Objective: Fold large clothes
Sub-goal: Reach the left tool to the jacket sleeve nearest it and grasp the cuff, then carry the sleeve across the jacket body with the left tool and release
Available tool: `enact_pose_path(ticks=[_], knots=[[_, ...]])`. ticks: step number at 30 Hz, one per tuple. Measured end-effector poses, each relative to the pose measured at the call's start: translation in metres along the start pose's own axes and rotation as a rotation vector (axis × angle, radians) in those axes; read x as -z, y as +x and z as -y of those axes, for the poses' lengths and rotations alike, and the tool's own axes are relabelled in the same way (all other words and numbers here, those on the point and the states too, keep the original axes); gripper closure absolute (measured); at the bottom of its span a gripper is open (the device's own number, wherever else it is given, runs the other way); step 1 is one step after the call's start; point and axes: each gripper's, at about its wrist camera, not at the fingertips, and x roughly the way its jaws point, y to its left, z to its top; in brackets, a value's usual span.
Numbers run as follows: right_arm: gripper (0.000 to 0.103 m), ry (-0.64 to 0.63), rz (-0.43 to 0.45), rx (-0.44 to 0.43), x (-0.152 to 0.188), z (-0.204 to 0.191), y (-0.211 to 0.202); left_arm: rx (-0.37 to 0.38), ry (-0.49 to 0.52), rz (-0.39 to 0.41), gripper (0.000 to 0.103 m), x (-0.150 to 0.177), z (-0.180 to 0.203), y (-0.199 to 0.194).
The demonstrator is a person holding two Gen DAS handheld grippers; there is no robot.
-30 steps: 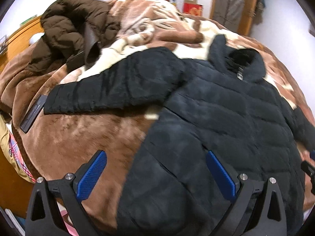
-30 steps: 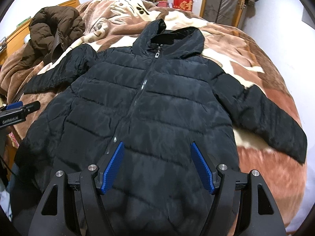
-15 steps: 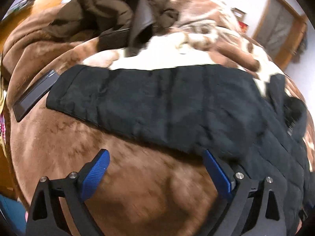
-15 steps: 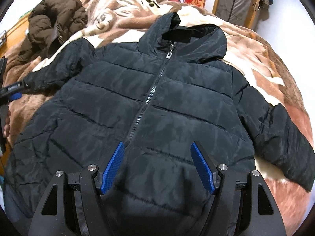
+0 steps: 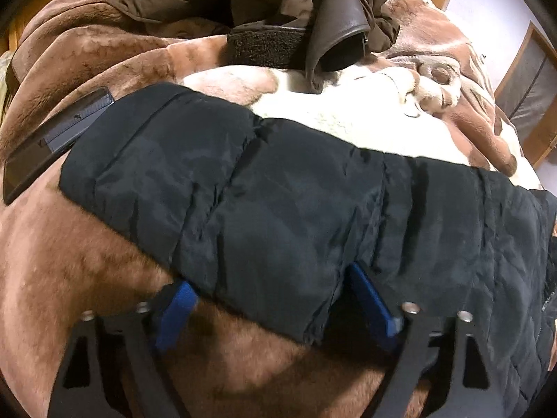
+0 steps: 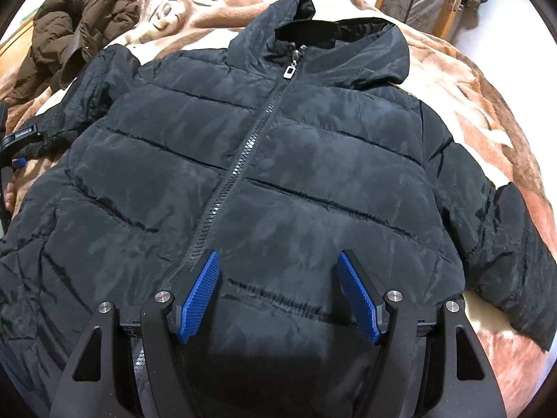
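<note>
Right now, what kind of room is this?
Probably a bedroom: a black puffer jacket lies spread on a plush brown blanket over a bed, a brown coat is heaped nearby, and a wooden door stands behind.

I can read nothing for certain: small white lettering on a black bar (image 6: 26, 134) at frame edge stays illegible.

Dim warm indoor light, heavy fisheye bending, perhaps slight motion blur.

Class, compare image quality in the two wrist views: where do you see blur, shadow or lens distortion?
Left wrist view: soft blur on the blanket, fisheye bending the black sleeve. Right wrist view: sharper, with dark shadow on the jacket by the gripper, and curved edges.
</note>
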Motion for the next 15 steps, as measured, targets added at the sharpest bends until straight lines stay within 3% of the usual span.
enact_pose_path(ticks=[1, 3, 5, 11, 15], knots=[[0.033, 0.001, -0.003, 0.001, 0.0, 0.001, 0.002, 0.002, 0.006, 0.001, 0.032, -0.002, 0.002, 0.001], [0.033, 0.004, -0.009, 0.001, 0.002, 0.002, 0.003, 0.007, 0.025, 0.005, 0.063, -0.007, 0.005, 0.0], [0.033, 0.005, -0.009, 0.003, 0.004, 0.003, 0.002, 0.042, 0.042, -0.002, 0.079, -0.012, 0.01, -0.006], [0.033, 0.016, 0.015, 0.003, 0.012, 0.009, -0.016, 0.112, 0.103, 0.07, 0.083, -0.025, 0.035, -0.063], [0.033, 0.027, 0.037, 0.007, 0.018, 0.016, -0.034, 0.214, 0.154, 0.145, 0.083, -0.031, 0.065, -0.124]])
